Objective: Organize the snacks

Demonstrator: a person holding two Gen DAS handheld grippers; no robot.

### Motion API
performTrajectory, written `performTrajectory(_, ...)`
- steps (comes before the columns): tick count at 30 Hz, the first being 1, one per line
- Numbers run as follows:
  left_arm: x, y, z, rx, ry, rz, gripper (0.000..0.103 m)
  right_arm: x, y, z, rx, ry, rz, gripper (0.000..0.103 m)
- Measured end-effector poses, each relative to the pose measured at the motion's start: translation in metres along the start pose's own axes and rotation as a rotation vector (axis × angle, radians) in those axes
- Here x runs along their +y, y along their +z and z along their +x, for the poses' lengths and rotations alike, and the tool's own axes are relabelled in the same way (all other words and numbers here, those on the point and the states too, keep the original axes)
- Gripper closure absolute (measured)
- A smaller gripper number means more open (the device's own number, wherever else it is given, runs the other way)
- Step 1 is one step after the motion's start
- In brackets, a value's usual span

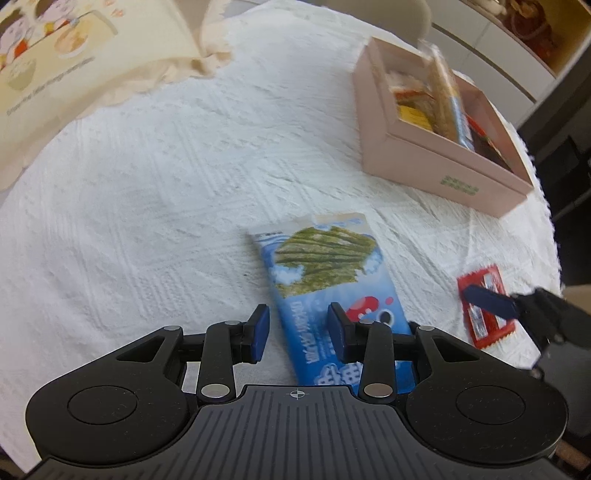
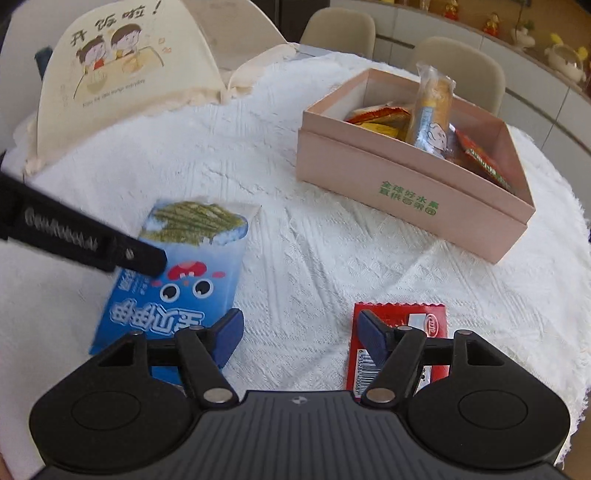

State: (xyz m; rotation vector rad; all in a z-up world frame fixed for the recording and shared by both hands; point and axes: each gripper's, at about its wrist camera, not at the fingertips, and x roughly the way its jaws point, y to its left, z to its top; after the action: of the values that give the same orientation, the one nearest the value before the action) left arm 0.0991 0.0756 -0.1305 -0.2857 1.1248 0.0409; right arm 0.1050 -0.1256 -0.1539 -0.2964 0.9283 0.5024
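A blue seaweed snack packet lies flat on the white tablecloth. My left gripper hovers over its near left edge, open, with its right pad above the packet and its left pad above cloth. In the right wrist view the blue packet has one left finger over it. My right gripper is open above bare cloth, its right pad over the left edge of a red wafer packet and its left pad over the blue packet's corner. The red packet also shows in the left wrist view.
An open pink box holding several snacks stands at the far right, also seen as the pink box. A cream cartoon-printed cloth bag rests at the far left. Chairs stand behind the table. The table edge runs along the right.
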Motion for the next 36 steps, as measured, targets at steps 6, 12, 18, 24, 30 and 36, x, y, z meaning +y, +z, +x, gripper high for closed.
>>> performTrajectory(6, 0.009, 0.001, 0.001, -0.003, -0.006, -0.035, 0.062, -0.007, -0.002, -0.009, -0.023, -0.002, 0.034, 0.033)
performTrajectory(12, 0.012, 0.002, 0.004, 0.001, -0.031, -0.048, 0.063, -0.013, 0.002, -0.024, -0.085, 0.065, 0.072, 0.033)
performTrajectory(18, 0.021, 0.0, 0.004, 0.006, -0.091, -0.095, 0.063, 0.0, -0.005, -0.007, -0.041, 0.046, 0.052, 0.031)
performTrajectory(24, 0.039, -0.006, 0.012, 0.019, -0.223, -0.194, 0.063, 0.0, -0.005, -0.007, -0.037, 0.044, 0.052, 0.029)
performTrajectory(30, 0.03, -0.003, 0.022, 0.021, -0.285, -0.19, 0.063, 0.001, -0.007, -0.007, -0.043, 0.033, 0.052, 0.029)
performTrajectory(36, 0.013, 0.0, 0.023, 0.02, -0.278, -0.13, 0.063, 0.0, -0.009, -0.007, -0.048, 0.031, 0.06, 0.029)
